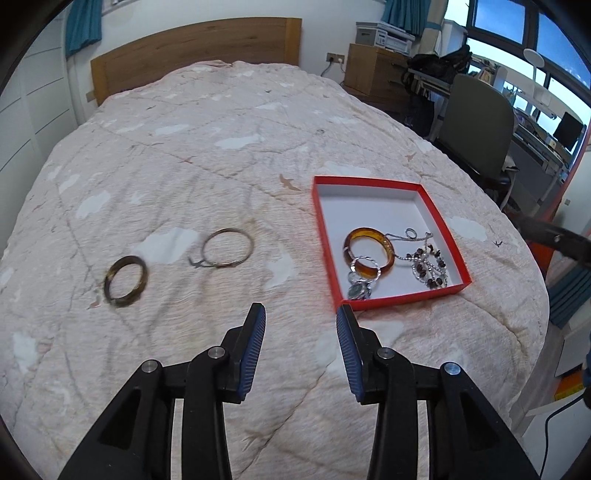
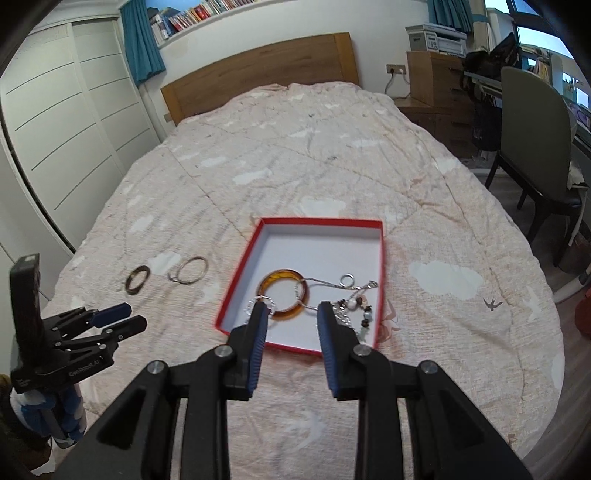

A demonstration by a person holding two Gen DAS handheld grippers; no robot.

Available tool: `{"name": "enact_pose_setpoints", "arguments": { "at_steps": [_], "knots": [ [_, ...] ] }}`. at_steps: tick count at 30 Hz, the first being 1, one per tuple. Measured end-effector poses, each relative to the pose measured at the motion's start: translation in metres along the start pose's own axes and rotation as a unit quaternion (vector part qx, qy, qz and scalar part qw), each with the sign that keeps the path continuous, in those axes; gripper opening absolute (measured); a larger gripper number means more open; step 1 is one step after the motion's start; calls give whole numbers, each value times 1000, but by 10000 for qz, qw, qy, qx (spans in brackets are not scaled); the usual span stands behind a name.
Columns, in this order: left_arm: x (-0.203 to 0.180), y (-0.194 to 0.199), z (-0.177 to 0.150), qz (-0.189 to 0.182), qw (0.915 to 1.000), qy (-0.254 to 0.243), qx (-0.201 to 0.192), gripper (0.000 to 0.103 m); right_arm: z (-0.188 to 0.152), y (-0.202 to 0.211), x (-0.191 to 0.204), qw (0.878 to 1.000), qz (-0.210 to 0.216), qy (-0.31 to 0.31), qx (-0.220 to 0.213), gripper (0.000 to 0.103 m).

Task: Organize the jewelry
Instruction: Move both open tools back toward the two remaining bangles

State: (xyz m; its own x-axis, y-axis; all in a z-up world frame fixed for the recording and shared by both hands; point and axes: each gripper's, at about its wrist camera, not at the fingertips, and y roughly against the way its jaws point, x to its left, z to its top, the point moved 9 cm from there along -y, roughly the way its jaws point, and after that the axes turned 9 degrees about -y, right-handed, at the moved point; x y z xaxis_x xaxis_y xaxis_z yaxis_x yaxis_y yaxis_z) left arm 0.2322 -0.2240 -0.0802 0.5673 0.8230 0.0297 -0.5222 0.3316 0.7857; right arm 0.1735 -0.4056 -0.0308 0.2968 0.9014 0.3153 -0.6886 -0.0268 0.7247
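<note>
Left gripper (image 1: 301, 314) jaws apart, empty; dark bangle (image 1: 125, 281), thin hoop (image 1: 228, 247) ahead-left, unsorted; right gripper (image 2: 293, 312) apart, empty above box (image 2: 236, 280); amber bangle (image 2: 285, 295) already inside.

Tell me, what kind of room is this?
Most likely a bedroom: a bed with a pale pink cloud-print quilt and wooden headboard, white sliding wardrobe doors, and a wall shelf of books.

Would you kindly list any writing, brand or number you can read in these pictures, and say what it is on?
"GenRoboAI" (roughly; small and slanted): on the black body of the left gripper, right wrist view.
Book spines on the wall shelf: too small to read.
Watch dial in the red box: too blurred to read.
</note>
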Motion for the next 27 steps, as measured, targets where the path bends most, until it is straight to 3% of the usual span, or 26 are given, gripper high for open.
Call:
{"name": "enact_pose_setpoints", "arguments": {
  "at_steps": [7, 12, 27],
  "knots": [
    [42, 54, -13, 301, 9988, 260, -294, 40, 8, 46, 62, 9987, 376, 194, -292, 34],
    [68, 94, -21, 507, 9961, 457, -553, 46, 5, 64, 117, 9957, 596, 593, -397, 35],
    [144, 184, -75, 1195, 9806, 1146, -1050, 55, -56, 80, 251, 9830, 1148, 1416, -214, 36]
  ]
}}
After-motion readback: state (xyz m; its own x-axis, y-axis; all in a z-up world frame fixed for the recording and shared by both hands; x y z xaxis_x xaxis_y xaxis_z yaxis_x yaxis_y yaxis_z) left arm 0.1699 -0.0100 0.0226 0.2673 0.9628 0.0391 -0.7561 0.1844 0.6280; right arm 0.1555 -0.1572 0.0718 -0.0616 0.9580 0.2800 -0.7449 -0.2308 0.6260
